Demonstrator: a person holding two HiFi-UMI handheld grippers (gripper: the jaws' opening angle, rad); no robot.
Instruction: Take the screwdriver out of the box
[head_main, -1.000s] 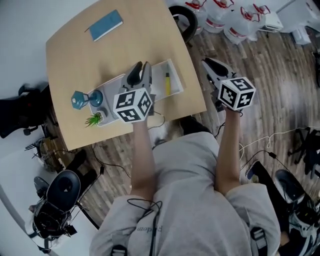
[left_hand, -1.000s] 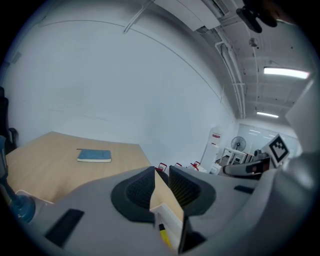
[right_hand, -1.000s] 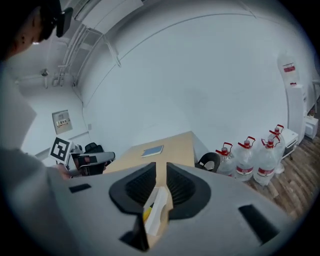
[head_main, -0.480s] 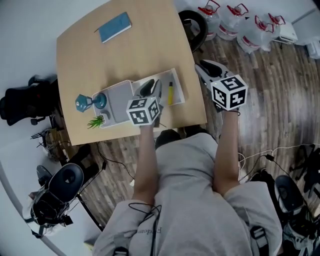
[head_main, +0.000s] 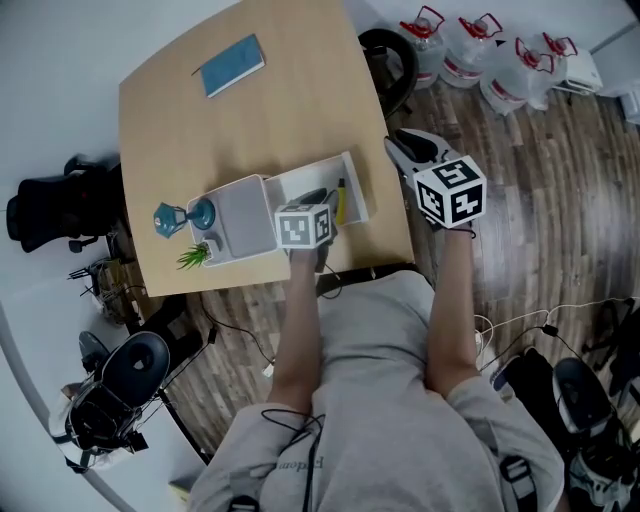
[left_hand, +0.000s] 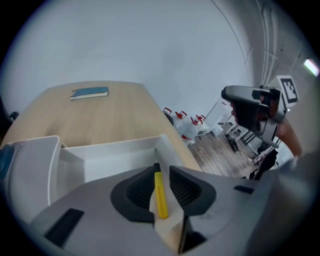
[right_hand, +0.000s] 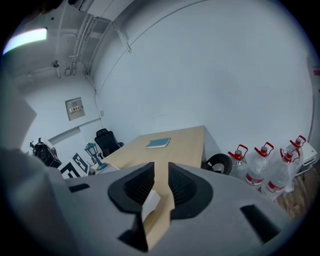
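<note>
step: reach screwdriver (left_hand: 160, 197) | where: lower centre, lying in white box (left_hand: 112, 150) on desk (left_hand: 100, 110) | left gripper (left_hand: 161, 170): released, jaws straddle its line, apparently clear of it | do: descend straight, clench yellow handle mid-length | right gripper (right_hand: 160, 172): empty, jaws just opening

Left forearm (head_main: 290, 330) stretched forward from torso, bare below grey sleeve. Left gripper (head_main: 320, 195) pitched steeply downward, marker cube faced up toward head camera. Its jaws held apart, pads pressed on nothing. Right forearm (head_main: 448, 300) stretched forward alongside, well apart from left. Right gripper (head_main: 400, 145) held higher, tilted only slightly downward. Its jaws just opened wider, seen spread in right gripper view, nothing clasped between them.
</note>
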